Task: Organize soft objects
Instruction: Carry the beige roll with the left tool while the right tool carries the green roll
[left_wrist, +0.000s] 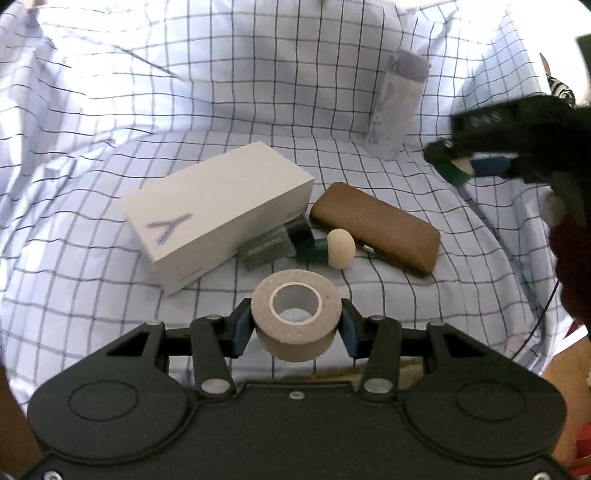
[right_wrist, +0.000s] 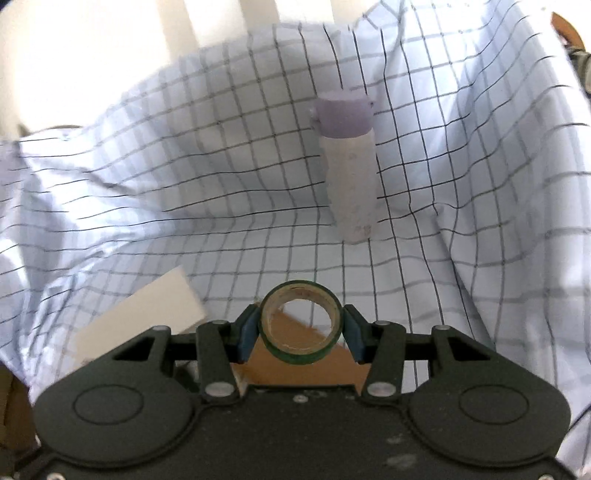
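Nearest in the left wrist view, the left tongs (left_wrist: 296, 325) are closed on a beige tape roll (left_wrist: 296, 314), the blue pads pressing its curved sides and the hollow core facing up. In the right wrist view the right tongs (right_wrist: 300, 325) clamp a thinner green tape roll (right_wrist: 300, 323) the same way, by its rounded rim. Both rolls appear to hang clear of the checked cloth (left_wrist: 110, 122), so my main worry is slip: pads on a curved, smooth wall have little bite, and a quick swing or a tilt of the wrist could let a roll rotate out and drop; the narrow green one looks the likelier to pivot.

Just beyond the beige roll, on the cloth-covered surface, lie a white box (left_wrist: 218, 210), a small clear packet (left_wrist: 267, 247) tucked against it, a green-handled item with a round cream head (left_wrist: 332, 251) and a brown case (left_wrist: 376, 227), all close together. A falling roll could roll into that cluster or wander off, since the cloth is rumpled and sloped.

Further right, the right tongs (left_wrist: 465, 166) show blurred in the left wrist view, so the two tools could clash if their paths cross.

Farthest, a tall white bottle with a lilac cap (right_wrist: 347, 166) stands upright on the soft cloth; a passing nudge would probably topple it
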